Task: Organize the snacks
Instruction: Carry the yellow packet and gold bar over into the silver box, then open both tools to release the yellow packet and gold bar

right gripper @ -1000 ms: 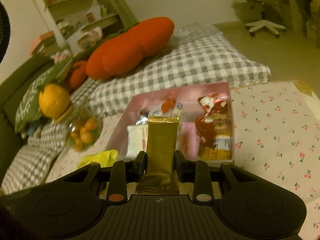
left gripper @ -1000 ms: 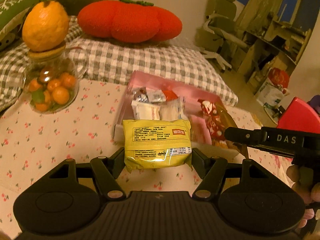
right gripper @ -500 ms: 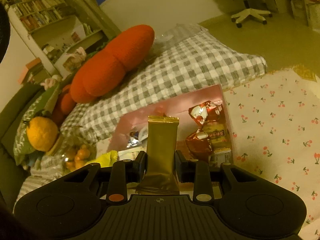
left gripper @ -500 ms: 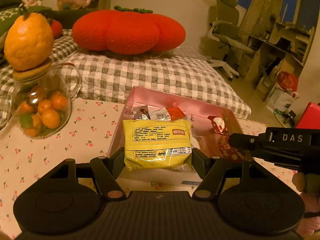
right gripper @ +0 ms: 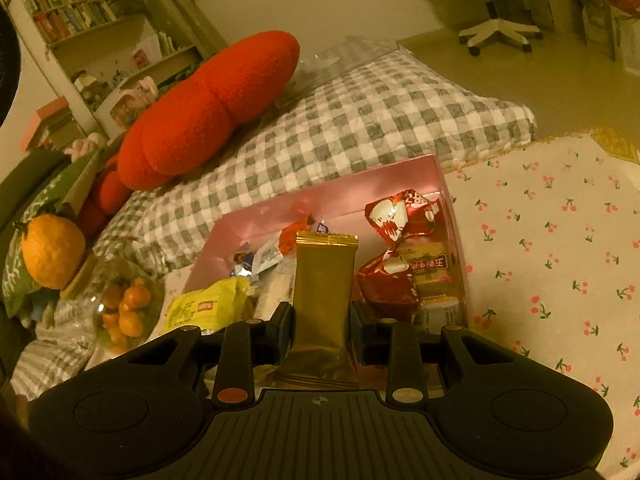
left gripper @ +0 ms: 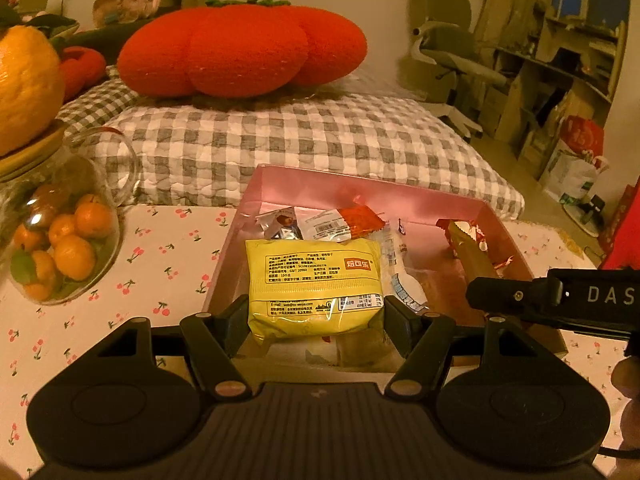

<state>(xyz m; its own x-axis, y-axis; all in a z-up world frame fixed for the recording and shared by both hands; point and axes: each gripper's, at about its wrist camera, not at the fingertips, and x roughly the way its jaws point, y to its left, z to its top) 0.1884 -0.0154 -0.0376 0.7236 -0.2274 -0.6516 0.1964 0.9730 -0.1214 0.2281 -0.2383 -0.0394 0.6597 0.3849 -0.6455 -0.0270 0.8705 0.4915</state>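
Observation:
My left gripper [left gripper: 316, 312] is shut on a yellow snack packet [left gripper: 314, 282], held over the near end of a pink box [left gripper: 360, 190] that has several wrapped snacks inside. My right gripper [right gripper: 322, 328] is shut on a slim gold snack bar [right gripper: 322, 300] standing upright, above the same pink box [right gripper: 320, 196]. In the right wrist view the yellow packet [right gripper: 204, 308] shows at the left, red wrapped snacks [right gripper: 404, 248] lie at the box's right side. In the left wrist view the right gripper's black finger [left gripper: 516, 294] reaches in from the right.
A glass jar of small oranges [left gripper: 60, 236] with a large orange [left gripper: 24, 88] on its lid stands left of the box on the cherry-print cloth [right gripper: 552, 240]. Behind lie a checked cushion [left gripper: 304, 140] and a red pumpkin pillow [left gripper: 240, 48].
Both grippers have moved forward and down over the pink box, still holding their snacks. The box looks nearer and larger in both views.

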